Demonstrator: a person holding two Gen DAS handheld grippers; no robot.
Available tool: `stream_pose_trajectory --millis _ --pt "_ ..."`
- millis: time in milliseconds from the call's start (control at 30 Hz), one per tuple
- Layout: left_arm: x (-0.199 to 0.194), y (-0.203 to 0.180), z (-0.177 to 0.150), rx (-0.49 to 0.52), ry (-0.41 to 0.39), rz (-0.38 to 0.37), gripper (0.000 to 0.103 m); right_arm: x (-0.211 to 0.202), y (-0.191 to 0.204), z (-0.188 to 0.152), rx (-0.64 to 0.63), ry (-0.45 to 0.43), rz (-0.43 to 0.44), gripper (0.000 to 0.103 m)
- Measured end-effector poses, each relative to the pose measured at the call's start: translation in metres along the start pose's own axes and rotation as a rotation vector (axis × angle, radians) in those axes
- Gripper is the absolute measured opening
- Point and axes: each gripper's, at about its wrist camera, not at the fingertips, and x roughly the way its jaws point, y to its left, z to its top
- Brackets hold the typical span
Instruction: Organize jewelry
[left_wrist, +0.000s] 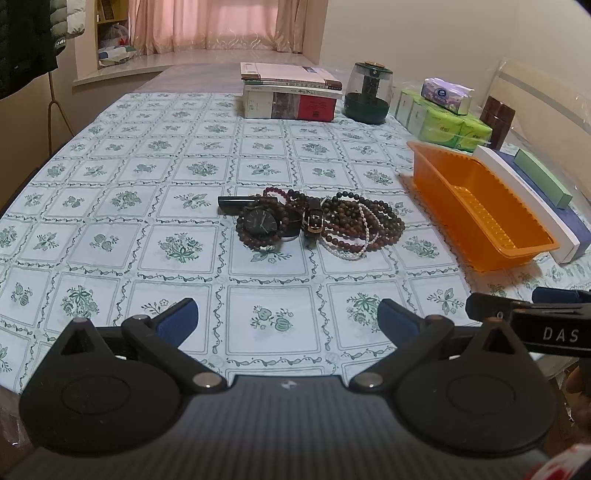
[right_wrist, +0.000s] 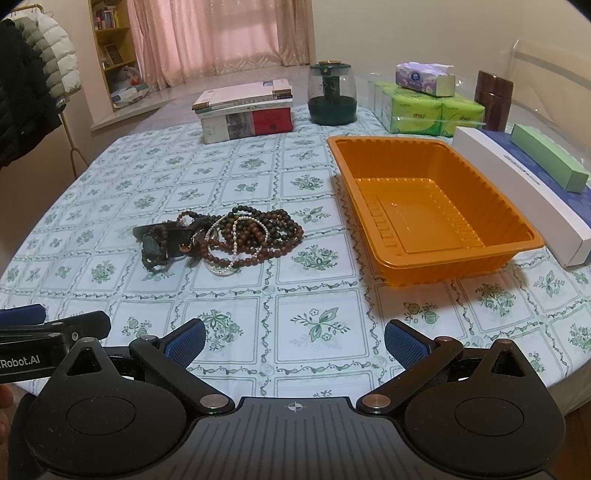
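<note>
A pile of jewelry (left_wrist: 314, 223) lies mid-table: a black watch (left_wrist: 260, 221), a gold-buckled strap (left_wrist: 314, 219), dark and brown bead strings (left_wrist: 373, 218) and a white pearl strand (left_wrist: 364, 236). The pile also shows in the right wrist view (right_wrist: 225, 238). An empty orange tray (left_wrist: 480, 206) (right_wrist: 432, 210) sits to its right. My left gripper (left_wrist: 288, 319) is open and empty, near the table's front edge, short of the pile. My right gripper (right_wrist: 294, 341) is open and empty, beside it to the right, its side showing in the left view (left_wrist: 524, 314).
A stack of books (left_wrist: 291, 90), a dark green jar (left_wrist: 368, 92), green tissue packs (left_wrist: 443, 118), a brown cup (left_wrist: 496, 118) and long white (right_wrist: 524, 192) and green (right_wrist: 546, 157) boxes stand at the back and right. The flowered tablecloth (left_wrist: 147, 184) covers the table.
</note>
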Motion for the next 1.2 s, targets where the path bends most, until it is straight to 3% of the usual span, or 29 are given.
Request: stream_pose_trajectory --millis 1200 --pt "0.0028 0.0021 -0.0054 -0.004 0.012 -0.014 0.102 0.0010 -0.0007 -0.0007 0.009 -0.003 -0.007 0.103"
